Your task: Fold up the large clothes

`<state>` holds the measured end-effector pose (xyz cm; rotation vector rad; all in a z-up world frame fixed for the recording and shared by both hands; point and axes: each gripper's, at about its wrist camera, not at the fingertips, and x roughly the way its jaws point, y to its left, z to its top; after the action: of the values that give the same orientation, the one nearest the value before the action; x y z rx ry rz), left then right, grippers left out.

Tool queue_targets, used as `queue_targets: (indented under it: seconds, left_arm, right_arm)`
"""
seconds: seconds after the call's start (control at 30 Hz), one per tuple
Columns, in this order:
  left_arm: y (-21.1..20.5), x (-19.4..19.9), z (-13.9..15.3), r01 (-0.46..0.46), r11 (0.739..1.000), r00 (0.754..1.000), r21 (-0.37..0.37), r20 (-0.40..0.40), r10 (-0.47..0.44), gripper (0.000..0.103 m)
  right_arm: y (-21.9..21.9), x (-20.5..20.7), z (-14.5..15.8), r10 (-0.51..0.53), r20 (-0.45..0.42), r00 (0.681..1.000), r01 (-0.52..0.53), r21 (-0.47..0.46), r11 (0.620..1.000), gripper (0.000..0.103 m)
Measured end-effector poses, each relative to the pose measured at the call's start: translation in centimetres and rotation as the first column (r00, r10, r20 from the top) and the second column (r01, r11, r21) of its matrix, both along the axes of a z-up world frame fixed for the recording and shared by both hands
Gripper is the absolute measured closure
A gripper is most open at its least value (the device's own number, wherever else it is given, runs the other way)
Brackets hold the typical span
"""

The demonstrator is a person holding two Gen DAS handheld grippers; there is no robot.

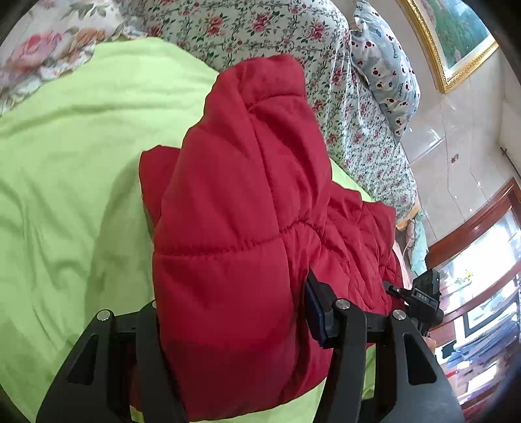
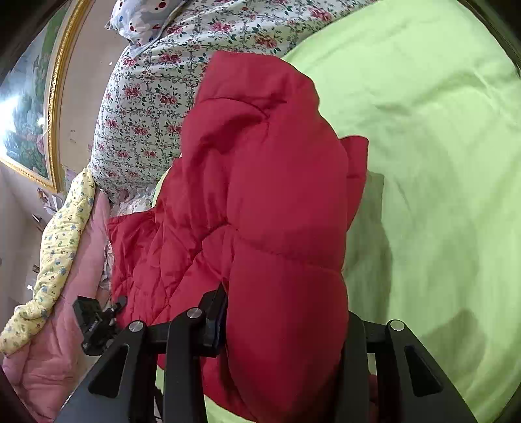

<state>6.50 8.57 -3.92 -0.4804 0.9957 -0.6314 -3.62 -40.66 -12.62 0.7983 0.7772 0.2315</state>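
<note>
A red quilted puffer jacket (image 1: 237, 201) lies folded into a thick bundle on a lime green bedsheet (image 1: 71, 156). My left gripper (image 1: 232, 322) is shut on the bundle's near end, with padded cloth bulging between its fingers. In the right wrist view the same jacket (image 2: 260, 195) fills the middle, and my right gripper (image 2: 286, 328) is shut on its near end too. The right gripper's body (image 1: 423, 299) shows past the jacket's right side in the left view. The left gripper's body (image 2: 94, 322) shows at the lower left of the right view. The fingertips of both are hidden in the cloth.
A floral quilt (image 1: 260, 29) is heaped behind the jacket, with a spotted blue pillow (image 1: 387, 78) beside it. A gold-framed painting (image 2: 29, 107) hangs on the wall. A pink quilt (image 2: 65, 325) and a yellow patterned cloth (image 2: 58, 247) lie at the bed's edge.
</note>
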Motion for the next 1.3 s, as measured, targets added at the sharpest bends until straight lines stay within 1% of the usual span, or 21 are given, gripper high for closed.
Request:
queue_targets:
  seconds: [0.07, 0.13, 0.23, 0.3, 0.33, 0.4, 0.47, 0.5, 0.53, 0.63, 0.7, 0.73, 0.8, 0.83, 0.93, 0.97, 1.1, 1.13, 1.2, 1.3]
  left_arm:
    - [0.4, -0.3, -0.4, 0.001, 1.000, 1.000, -0.004, -0.010, -0.001, 0.049]
    - [0.4, -0.3, -0.8, -0.009, 1.000, 1.000, 0.014, -0.016, 0.010, 0.049]
    - [-0.3, -0.1, -1.0, -0.037, 0.997, 0.999, 0.073, -0.006, 0.037, 0.039]
    - [-1.1, 0.0, -1.0, -0.060, 0.989, 0.998, 0.136, 0.013, 0.059, 0.030]
    - [-1.4, 0.0, -0.9, -0.071, 0.985, 0.997, 0.158, 0.022, 0.068, 0.027]
    - [-1.6, -0.1, -1.0, -0.088, 0.979, 0.996, 0.185, 0.030, 0.084, 0.022]
    - [-1.6, -0.2, -0.7, -0.104, 0.973, 0.994, 0.206, 0.039, 0.098, 0.020]
    - [-1.7, -0.2, -0.4, -0.112, 0.969, 0.993, 0.221, 0.049, 0.104, 0.019]
    - [-1.7, -0.4, -0.2, -0.119, 0.966, 0.992, 0.231, 0.057, 0.108, 0.019]
    - [-1.7, -0.6, 0.6, -0.150, 0.953, 0.987, 0.262, 0.092, 0.130, 0.019]
    - [-1.8, -0.6, 0.8, -0.163, 0.947, 0.985, 0.277, 0.103, 0.139, 0.019]
    - [-1.9, -0.5, 0.9, -0.168, 0.944, 0.984, 0.284, 0.106, 0.143, 0.019]
    - [-1.7, -0.6, 0.9, -0.179, 0.938, 0.982, 0.297, 0.111, 0.152, 0.018]
    - [-1.6, -0.6, 1.0, -0.190, 0.935, 0.980, 0.301, 0.114, 0.163, 0.018]
    - [-1.3, -0.7, 1.3, -0.230, 0.922, 0.971, 0.312, 0.133, 0.197, 0.015]
    - [-1.3, -0.8, 1.6, -0.251, 0.911, 0.965, 0.328, 0.153, 0.211, 0.015]
    - [-1.6, -0.6, 2.8, -0.289, 0.882, 0.952, 0.372, 0.205, 0.226, 0.014]
    - [-1.6, -0.5, 3.0, -0.298, 0.878, 0.949, 0.374, 0.216, 0.230, 0.014]
    - [-1.6, -0.1, 3.4, -0.292, 0.886, 0.949, 0.362, 0.222, 0.222, 0.014]
    - [-2.3, 0.9, 3.2, -0.236, 0.906, 0.964, 0.352, 0.201, 0.173, 0.014]
  right_arm:
    - [0.1, -0.5, -0.2, 0.006, 0.002, 1.000, -0.006, -0.003, 1.000, 0.065]
    - [0.1, -0.6, -0.5, 0.005, -0.004, 1.000, -0.005, -0.016, 1.000, 0.063]
    - [0.2, -0.4, -0.9, -0.007, -0.015, 1.000, 0.006, -0.047, 0.999, 0.058]
    - [0.3, -0.2, -1.0, -0.015, -0.019, 1.000, 0.014, -0.077, 0.997, 0.054]
    - [0.4, -0.1, -1.0, -0.018, -0.021, 1.000, 0.016, -0.089, 0.996, 0.052]
    - [0.3, -0.2, -1.1, -0.024, -0.028, 0.999, 0.021, -0.101, 0.995, 0.047]
    - [0.2, -0.3, -1.1, -0.031, -0.032, 0.999, 0.027, -0.099, 0.995, 0.041]
    - [0.3, -0.3, -1.1, -0.033, -0.035, 0.999, 0.029, -0.103, 0.994, 0.040]
    - [0.4, -0.4, -0.9, -0.036, -0.037, 0.999, 0.031, -0.114, 0.993, 0.039]
    - [0.3, -0.6, -0.6, -0.054, -0.046, 0.997, 0.046, -0.149, 0.988, 0.032]
    - [0.1, -0.9, -0.3, -0.077, -0.045, 0.996, 0.068, -0.171, 0.983, 0.024]
    - [0.0, -1.1, -0.1, -0.089, -0.041, 0.995, 0.080, -0.185, 0.980, 0.022]
    - [-0.4, -1.5, 0.3, -0.114, -0.032, 0.993, 0.105, -0.206, 0.973, 0.011]
    - [-0.6, -1.7, 0.5, -0.126, -0.026, 0.992, 0.118, -0.218, 0.969, 0.009]
    - [-0.7, -2.0, 1.5, -0.166, -0.006, 0.986, 0.157, -0.292, 0.943, 0.008]
    - [-0.7, -2.0, 1.7, -0.170, -0.004, 0.985, 0.161, -0.306, 0.938, 0.007]
    - [0.0, -1.4, 2.5, -0.162, 0.010, 0.987, 0.153, -0.383, 0.911, 0.006]
    - [0.3, -1.2, 2.7, -0.159, 0.013, 0.987, 0.151, -0.396, 0.906, 0.006]
    - [0.6, -0.6, 2.8, -0.154, 0.018, 0.988, 0.148, -0.414, 0.898, 0.006]
    - [0.9, 0.3, 3.1, -0.149, 0.027, 0.989, 0.146, -0.428, 0.892, 0.006]
